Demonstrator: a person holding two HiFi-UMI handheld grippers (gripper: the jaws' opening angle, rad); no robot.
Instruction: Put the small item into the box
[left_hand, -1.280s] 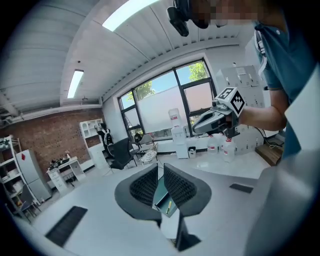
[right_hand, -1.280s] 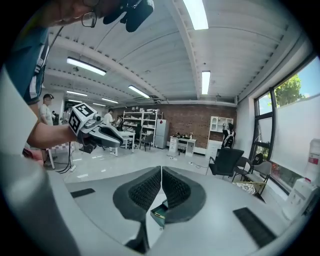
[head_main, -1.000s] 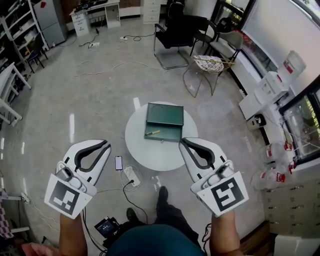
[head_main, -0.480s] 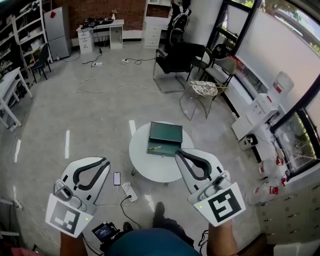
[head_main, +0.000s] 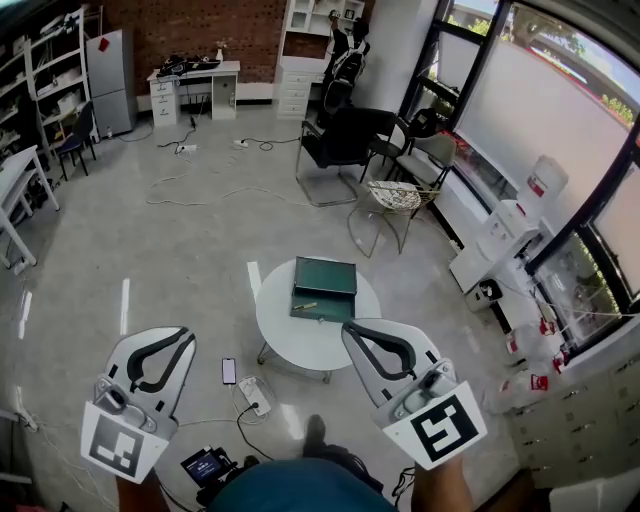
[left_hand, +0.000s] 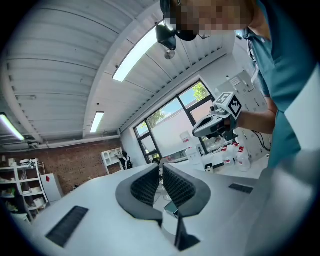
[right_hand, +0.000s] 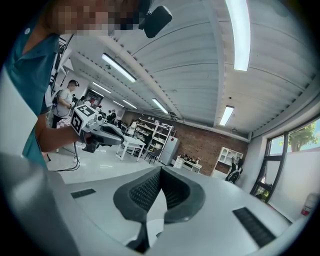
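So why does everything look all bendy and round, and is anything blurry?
Head view: the wide lens bows the floor around the round table, and bright streaks glare on the floor. Left gripper view and right gripper view: fisheye circles with dark corners, and a mosaic patch laid over a face.

Bare near half of round table (head_main: 298, 342) before green box (head_main: 322, 288); chairs (head_main: 394, 198) beyond.
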